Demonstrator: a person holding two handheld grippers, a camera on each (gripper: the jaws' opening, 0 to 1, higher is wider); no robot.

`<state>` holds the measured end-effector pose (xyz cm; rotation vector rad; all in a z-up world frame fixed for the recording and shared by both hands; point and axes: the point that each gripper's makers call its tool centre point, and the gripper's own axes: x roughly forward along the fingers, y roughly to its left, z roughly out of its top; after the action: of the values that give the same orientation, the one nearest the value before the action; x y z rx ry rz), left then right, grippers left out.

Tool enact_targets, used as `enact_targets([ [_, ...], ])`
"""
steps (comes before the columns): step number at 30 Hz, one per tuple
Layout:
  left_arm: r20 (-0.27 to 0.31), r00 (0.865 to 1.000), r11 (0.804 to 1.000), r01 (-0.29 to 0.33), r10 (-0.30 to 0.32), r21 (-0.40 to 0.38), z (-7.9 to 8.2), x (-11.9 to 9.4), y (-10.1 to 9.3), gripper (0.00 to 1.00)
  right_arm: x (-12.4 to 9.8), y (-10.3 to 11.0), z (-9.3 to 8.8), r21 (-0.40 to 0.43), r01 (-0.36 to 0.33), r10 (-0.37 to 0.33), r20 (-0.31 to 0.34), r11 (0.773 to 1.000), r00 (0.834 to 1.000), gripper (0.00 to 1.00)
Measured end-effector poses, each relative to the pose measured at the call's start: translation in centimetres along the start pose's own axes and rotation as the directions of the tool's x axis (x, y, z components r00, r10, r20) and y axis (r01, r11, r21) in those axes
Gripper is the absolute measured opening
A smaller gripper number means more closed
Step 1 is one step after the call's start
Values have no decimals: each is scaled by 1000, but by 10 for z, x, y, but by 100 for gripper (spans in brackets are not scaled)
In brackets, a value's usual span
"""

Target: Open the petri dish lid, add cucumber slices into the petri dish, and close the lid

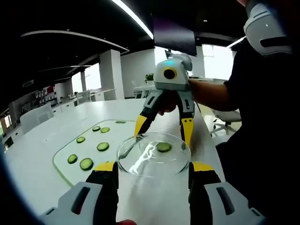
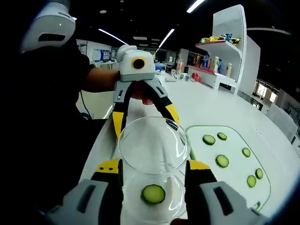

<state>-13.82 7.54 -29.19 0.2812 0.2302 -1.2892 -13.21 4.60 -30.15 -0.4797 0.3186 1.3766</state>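
A clear petri dish lid (image 1: 140, 164) sits tilted between my left gripper's (image 1: 153, 166) yellow-tipped jaws, which are shut on its rim. Facing it, my right gripper (image 1: 164, 127) touches the far side. In the right gripper view, the dish base (image 2: 133, 206) with one cucumber slice (image 2: 153, 193) lies between my right gripper's (image 2: 154, 165) jaws, gripped at its sides. The lid (image 2: 152, 145) stands raised beyond it, at the left gripper (image 2: 145, 118). That slice (image 1: 164, 146) shows through the glass in the left gripper view. Several more slices (image 2: 221, 161) lie on a green-edged mat (image 2: 232, 176).
The mat (image 1: 89, 151) with loose slices (image 1: 86, 164) lies on a long white table (image 1: 47, 154). A person in dark clothing (image 2: 47, 117) stands close behind the grippers. White chairs (image 1: 35, 117) line the far side. A shelf with bottles (image 2: 225, 51) stands beyond the table.
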Motion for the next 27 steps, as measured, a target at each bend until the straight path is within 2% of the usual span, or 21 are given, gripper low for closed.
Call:
enact_targets([
  [14,-2,998,998,63,-63,7,7,44,-13,59,-38,-3,-29,25,62,-61,-24,998,998,52],
  [27,-29,996,997,80,-80,5,-1,59,-17,60,-43,-3,-46,42,74,-73,-32,996,997,52],
])
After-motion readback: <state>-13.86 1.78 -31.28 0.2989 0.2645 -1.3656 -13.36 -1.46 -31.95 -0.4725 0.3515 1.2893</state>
